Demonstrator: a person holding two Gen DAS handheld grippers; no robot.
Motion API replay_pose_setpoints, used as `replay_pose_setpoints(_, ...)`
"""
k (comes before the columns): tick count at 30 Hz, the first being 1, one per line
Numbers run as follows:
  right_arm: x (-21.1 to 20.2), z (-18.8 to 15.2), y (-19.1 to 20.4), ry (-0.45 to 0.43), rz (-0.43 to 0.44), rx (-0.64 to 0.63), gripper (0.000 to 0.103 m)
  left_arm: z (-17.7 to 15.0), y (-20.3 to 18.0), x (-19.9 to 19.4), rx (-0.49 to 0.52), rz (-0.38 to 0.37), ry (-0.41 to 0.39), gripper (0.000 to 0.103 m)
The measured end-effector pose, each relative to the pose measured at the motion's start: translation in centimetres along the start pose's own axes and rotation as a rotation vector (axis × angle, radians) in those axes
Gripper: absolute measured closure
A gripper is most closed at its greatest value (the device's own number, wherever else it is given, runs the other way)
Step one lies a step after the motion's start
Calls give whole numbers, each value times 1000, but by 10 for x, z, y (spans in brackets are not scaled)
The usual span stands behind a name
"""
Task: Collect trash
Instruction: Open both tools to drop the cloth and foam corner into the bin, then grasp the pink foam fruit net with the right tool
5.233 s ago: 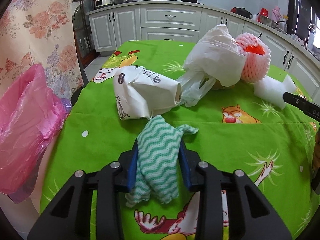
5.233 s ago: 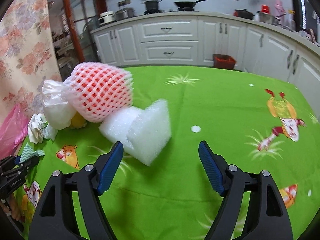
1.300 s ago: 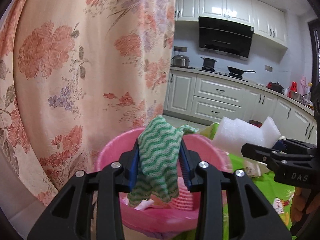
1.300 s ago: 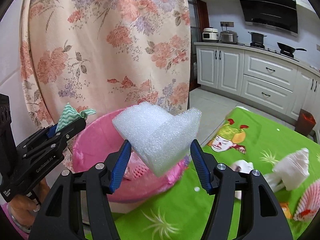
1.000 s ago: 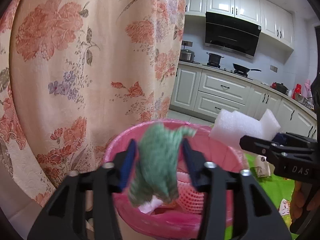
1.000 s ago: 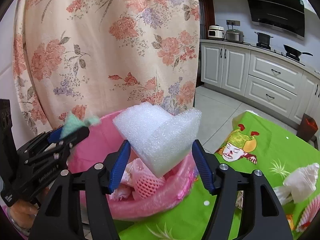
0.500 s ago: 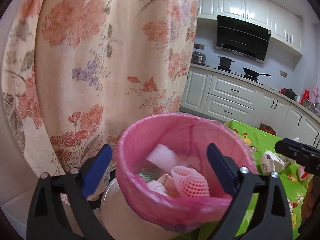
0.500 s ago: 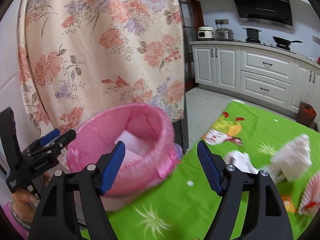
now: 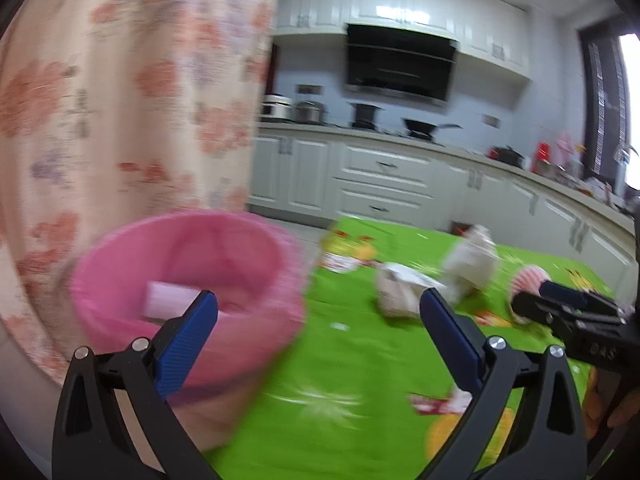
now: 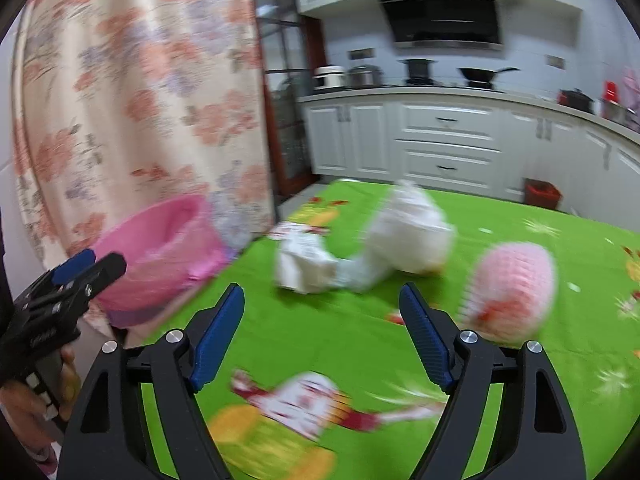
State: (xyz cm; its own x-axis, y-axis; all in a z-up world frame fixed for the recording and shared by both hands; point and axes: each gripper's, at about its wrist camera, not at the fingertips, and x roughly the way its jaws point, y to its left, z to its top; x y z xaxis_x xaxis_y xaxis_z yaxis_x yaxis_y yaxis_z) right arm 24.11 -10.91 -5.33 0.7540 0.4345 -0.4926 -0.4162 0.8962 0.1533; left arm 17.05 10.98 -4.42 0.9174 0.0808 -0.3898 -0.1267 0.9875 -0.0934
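Both tools are empty and swinging back toward the litter, which is why the views are smeared. The left gripper (image 9: 318, 316) has its blue-padded jaws spread wide with nothing between them; they have just been opening. The right gripper (image 10: 322, 320) likewise stands agape and bare, its jaws having just widened further. The round bin lined with a pink plastic bag (image 9: 188, 276) sits off the tabletop's near-left edge beside the floral curtain (image 9: 120, 100), placed there, I judge, so trash can be dropped in from the green cartoon-printed tabletop (image 10: 520, 380); a white foam piece (image 9: 170, 300) shows inside it. Still uncollected on the cloth lie a crumpled white printed paper bag (image 10: 304, 266), a bulging white plastic bag (image 10: 408, 236) just beside it, and a pink foam fruit net (image 10: 508, 292), the nearest to the right jaws.
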Motion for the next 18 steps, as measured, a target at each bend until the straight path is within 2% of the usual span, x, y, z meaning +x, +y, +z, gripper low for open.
replay_pose_setpoints(4,-11,-4,-43,-1,-79,58,26,-8,-42,12,33,-62,27,5)
replay_pose_setpoints(9,-14,-8,-89,1,-169,113,24,-11,-83,29,66,-96,46,5)
replay_pose_setpoints(14,-4,-10,-120,29,-223,171,23,-11,-107,46,91,-105,62,5)
replay_pose_setpoints(18,3,-5,-135,38,-243,211,22,-9,-110,57,95,-102,72,5)
